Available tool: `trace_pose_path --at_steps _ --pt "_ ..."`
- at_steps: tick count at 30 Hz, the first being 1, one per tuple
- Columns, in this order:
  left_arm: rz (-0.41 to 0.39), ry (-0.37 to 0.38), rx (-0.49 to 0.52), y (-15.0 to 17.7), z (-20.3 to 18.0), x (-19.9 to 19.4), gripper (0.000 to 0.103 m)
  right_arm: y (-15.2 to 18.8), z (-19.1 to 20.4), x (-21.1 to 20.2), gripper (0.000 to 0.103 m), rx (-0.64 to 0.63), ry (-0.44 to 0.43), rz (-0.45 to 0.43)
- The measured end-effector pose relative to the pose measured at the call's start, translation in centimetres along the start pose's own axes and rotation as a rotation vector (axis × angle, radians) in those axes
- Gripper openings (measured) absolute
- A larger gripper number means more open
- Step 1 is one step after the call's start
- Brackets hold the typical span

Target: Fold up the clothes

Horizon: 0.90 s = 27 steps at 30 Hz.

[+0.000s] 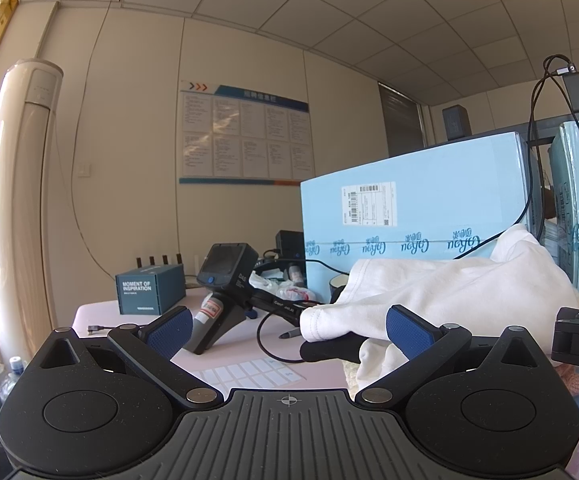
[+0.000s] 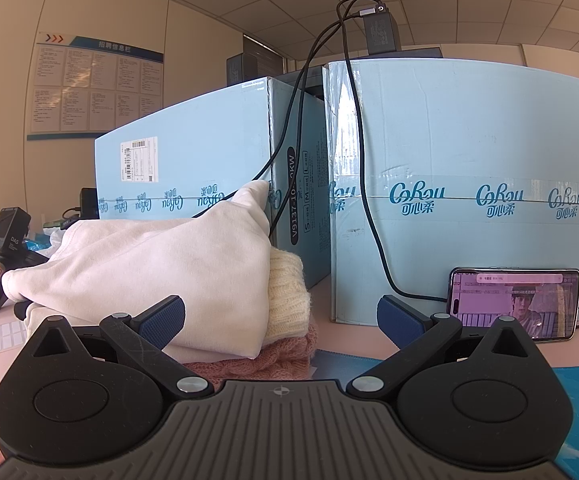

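A white garment (image 1: 441, 292) lies heaped on a pile of clothes on the pink table, right of centre in the left wrist view. My left gripper (image 1: 289, 330) stands open in front of it; its right pad (image 1: 409, 330) is close to the white cloth, nothing between the jaws. In the right wrist view the same white garment (image 2: 149, 268) tops a cream knit (image 2: 287, 300) and a pink knit (image 2: 261, 360). My right gripper (image 2: 281, 320) is open just before the pile, its left pad (image 2: 163, 320) against the white cloth's front.
Two pale blue cartons (image 1: 409, 208) (image 2: 469, 184) stand behind the pile, with black cables hanging over them. A phone (image 2: 515, 302) leans on the right carton. A spare gripper device (image 1: 225, 280), a dark box (image 1: 151, 288), a pen and white stickers (image 1: 249, 374) lie at the left.
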<state>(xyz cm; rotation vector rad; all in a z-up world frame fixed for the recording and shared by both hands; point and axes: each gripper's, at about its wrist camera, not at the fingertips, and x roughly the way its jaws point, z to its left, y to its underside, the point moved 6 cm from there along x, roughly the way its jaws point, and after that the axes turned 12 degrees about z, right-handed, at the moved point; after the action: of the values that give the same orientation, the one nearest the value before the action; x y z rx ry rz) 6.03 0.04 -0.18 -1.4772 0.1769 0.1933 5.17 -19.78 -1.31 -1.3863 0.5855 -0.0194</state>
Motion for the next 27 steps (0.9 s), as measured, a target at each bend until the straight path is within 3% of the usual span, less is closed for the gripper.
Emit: trace_pose_path --at_steps 27 --pt "0.007 0.001 0.001 0.05 0.11 0.02 0.103 -0.09 -0.16 0.10 0.103 0.004 -0.001 0.001"
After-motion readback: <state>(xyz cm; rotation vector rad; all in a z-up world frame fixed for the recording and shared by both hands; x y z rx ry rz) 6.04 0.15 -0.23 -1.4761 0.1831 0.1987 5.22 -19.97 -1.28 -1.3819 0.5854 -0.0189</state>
